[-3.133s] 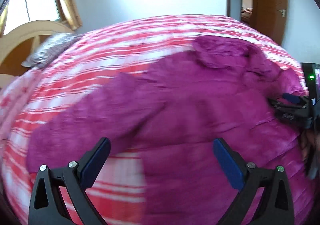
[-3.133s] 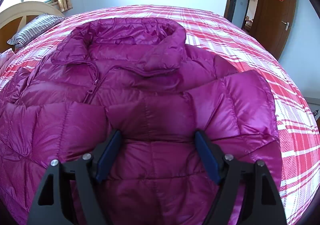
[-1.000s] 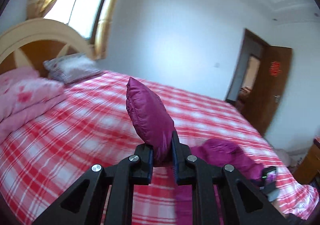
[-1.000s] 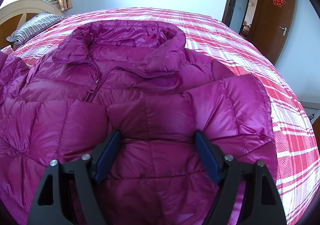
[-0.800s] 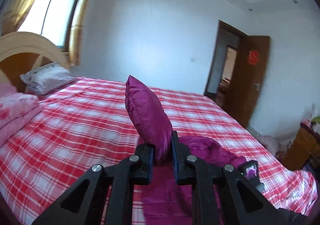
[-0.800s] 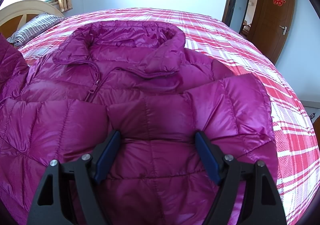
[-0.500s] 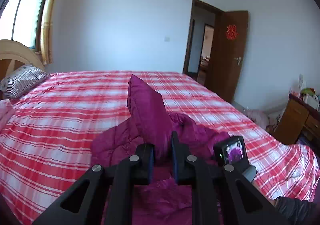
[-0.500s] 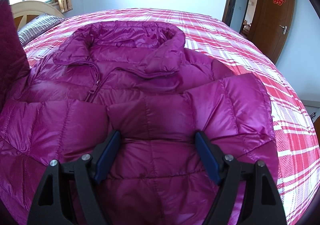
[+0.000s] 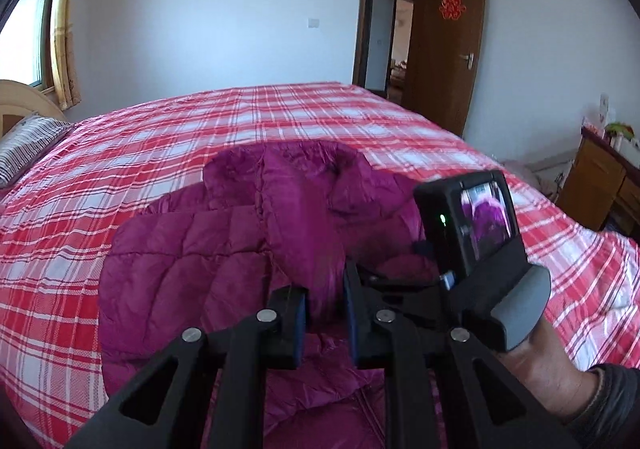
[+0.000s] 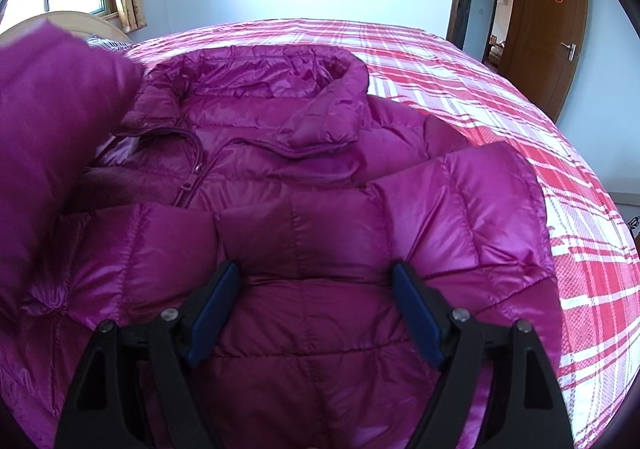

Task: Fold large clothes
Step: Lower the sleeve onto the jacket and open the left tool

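I have the magenta puffer jacket [image 10: 312, 177] lying face up on the red plaid bed [image 9: 200, 137], collar toward the far side and zipper partly undone. My left tongs [image 9: 324, 313] have the left sleeve [image 9: 296, 217] between their blue pads, and the jaws are opening at this moment; the padded fabric still fills the narrow gap and touches both pads (so I count it as gripped for now). The sleeve rises up from the tongs and leans over the jacket's chest. In the right wrist view the same sleeve bulks large and blurred at the near left edge. My right tongs [image 10: 316, 309] stand spread wide just over the folded right sleeve [image 10: 460, 217], which lies across the front of the jacket; nothing is clasped there. The right hand [image 9: 548, 377] shows at the near right in the left wrist view. A striped pillow [image 9: 28, 145] lies at the far left.
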`<state>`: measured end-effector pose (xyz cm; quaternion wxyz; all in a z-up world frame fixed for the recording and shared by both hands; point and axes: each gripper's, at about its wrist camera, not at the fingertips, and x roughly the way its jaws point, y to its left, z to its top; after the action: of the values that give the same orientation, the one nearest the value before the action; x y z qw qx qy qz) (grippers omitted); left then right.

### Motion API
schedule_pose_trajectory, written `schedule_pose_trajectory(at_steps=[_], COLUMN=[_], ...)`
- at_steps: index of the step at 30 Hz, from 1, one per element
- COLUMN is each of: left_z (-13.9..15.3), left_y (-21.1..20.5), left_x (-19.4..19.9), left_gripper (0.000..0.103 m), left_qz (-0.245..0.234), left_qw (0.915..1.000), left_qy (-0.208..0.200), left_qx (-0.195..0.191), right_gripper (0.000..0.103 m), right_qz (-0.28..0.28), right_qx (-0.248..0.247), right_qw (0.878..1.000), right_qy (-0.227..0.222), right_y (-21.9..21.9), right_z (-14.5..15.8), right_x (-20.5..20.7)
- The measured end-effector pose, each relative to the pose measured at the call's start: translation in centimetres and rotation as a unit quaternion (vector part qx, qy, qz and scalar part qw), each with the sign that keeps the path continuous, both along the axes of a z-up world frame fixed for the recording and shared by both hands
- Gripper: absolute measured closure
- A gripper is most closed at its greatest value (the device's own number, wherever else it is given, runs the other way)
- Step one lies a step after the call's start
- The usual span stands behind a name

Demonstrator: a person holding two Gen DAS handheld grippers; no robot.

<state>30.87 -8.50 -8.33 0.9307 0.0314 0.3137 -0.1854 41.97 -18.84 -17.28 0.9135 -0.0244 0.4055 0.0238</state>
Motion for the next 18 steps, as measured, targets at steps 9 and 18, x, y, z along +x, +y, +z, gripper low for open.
schedule_pose_trajectory(at_steps=[9, 18], left_z=[5.6, -5.4], left_y=[1.3, 4.6], left_x=[-5.6, 5.2], left_gripper=[0.001, 0.001], left_qz=[-0.015, 0.101], left_qw=[0.9890, 0.9875], left_qy=[-0.147, 0.038], left_qx=[0.003, 0.115], right_gripper=[0.017, 0.013], right_qz=[0.002, -0.004], right_qx=[0.009, 0.088], right_qw=[1.000, 0.996], right_qy=[-0.001, -0.017], right_y=[-0.2, -2.6], right_z=[0.1, 1.4], right_x=[-0.1, -1.1])
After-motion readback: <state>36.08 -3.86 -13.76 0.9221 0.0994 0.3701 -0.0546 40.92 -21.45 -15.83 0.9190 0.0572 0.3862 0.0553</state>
